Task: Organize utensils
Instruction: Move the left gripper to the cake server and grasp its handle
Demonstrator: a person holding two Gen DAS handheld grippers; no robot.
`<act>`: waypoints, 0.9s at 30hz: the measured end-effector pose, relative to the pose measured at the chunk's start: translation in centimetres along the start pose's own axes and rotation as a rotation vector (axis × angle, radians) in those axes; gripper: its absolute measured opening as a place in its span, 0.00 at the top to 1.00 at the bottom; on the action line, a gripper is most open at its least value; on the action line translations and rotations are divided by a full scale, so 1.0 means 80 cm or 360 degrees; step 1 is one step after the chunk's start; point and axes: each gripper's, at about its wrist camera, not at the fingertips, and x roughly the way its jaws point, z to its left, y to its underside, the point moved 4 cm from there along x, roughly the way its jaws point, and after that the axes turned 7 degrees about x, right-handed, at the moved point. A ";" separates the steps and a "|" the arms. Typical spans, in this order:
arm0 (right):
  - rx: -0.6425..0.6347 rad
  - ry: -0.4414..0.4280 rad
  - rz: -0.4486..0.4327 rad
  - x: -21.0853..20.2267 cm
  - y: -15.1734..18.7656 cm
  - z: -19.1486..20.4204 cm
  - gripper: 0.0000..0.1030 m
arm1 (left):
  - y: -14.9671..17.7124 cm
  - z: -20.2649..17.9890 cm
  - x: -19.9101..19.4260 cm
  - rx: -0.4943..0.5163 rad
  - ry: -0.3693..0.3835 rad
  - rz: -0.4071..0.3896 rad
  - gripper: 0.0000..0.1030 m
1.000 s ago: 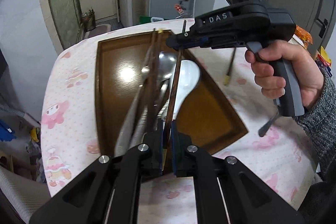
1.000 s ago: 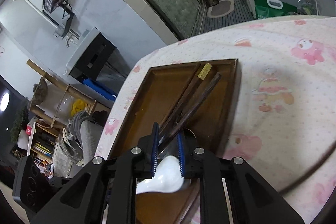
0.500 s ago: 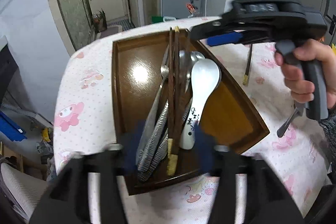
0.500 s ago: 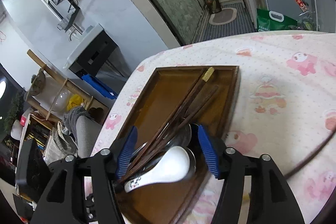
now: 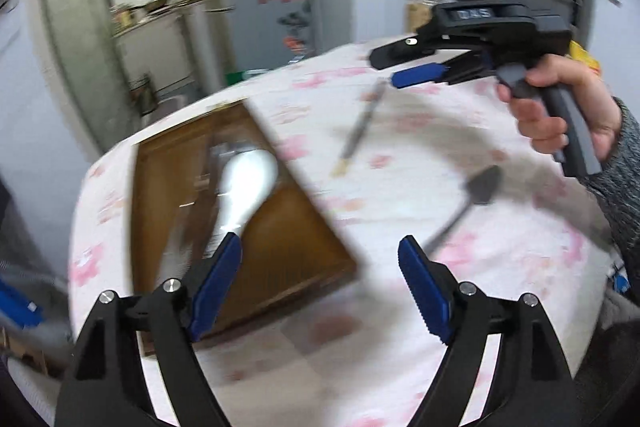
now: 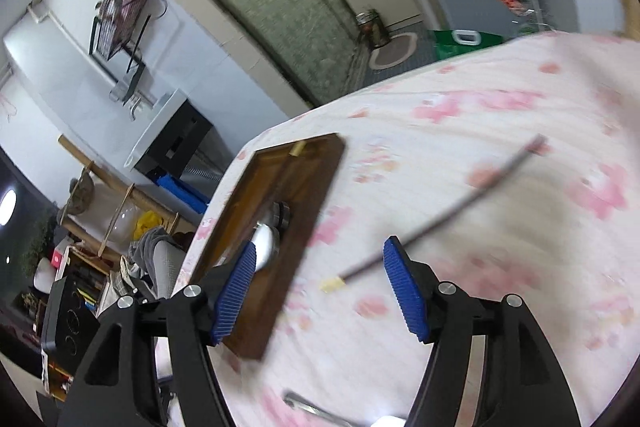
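A brown wooden tray (image 5: 288,235) lies on the left of the table and holds a white ceramic spoon (image 5: 244,183) and blurred metal cutlery. One dark chopstick (image 5: 360,131) and a dark spoon (image 5: 476,195) lie loose on the cloth to its right. My left gripper (image 5: 320,247) hovers over the tray's near right corner, its jaws opening with nothing between them. My right gripper (image 5: 384,67), held by a hand, hangs above the chopstick's far end. In the right wrist view the right gripper (image 6: 320,249) is opening over the chopstick (image 6: 440,219), beside the tray (image 6: 316,179).
A pink-printed cloth (image 5: 360,347) covers the round table, whose edge drops off left of the tray. A metal utensil (image 6: 312,407) lies at the near edge. The hand (image 5: 560,115) and its grey sleeve occupy the right side. A fridge and kitchen stand behind.
Both grippers opened and let go of the chopsticks, which stayed in the tray. Both then swung right, off the tray and over the cloth.
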 end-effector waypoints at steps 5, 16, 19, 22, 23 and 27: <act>0.0052 0.0052 -0.0014 -0.043 0.032 -0.043 0.35 | -0.015 -0.062 0.025 0.0129 0.0148 0.0003 0.19; 0.0153 0.0032 -0.0044 -0.087 0.064 -0.097 0.35 | -0.030 -0.133 0.097 0.0228 0.0394 0.0148 0.37; 0.0166 0.0015 -0.0054 -0.095 0.066 -0.106 0.34 | -0.035 -0.132 0.116 0.0204 0.0404 0.0203 0.46; 0.0183 0.0001 -0.0058 -0.100 0.067 -0.114 0.34 | -0.042 -0.126 0.125 0.0210 0.0393 0.0200 0.55; 0.0190 -0.0003 -0.0056 -0.101 0.068 -0.118 0.34 | -0.044 -0.121 0.128 0.0202 0.0340 0.0198 0.77; 0.0224 -0.0017 -0.0035 -0.099 0.071 -0.129 0.34 | -0.050 -0.107 0.132 0.0101 0.0386 0.0212 0.82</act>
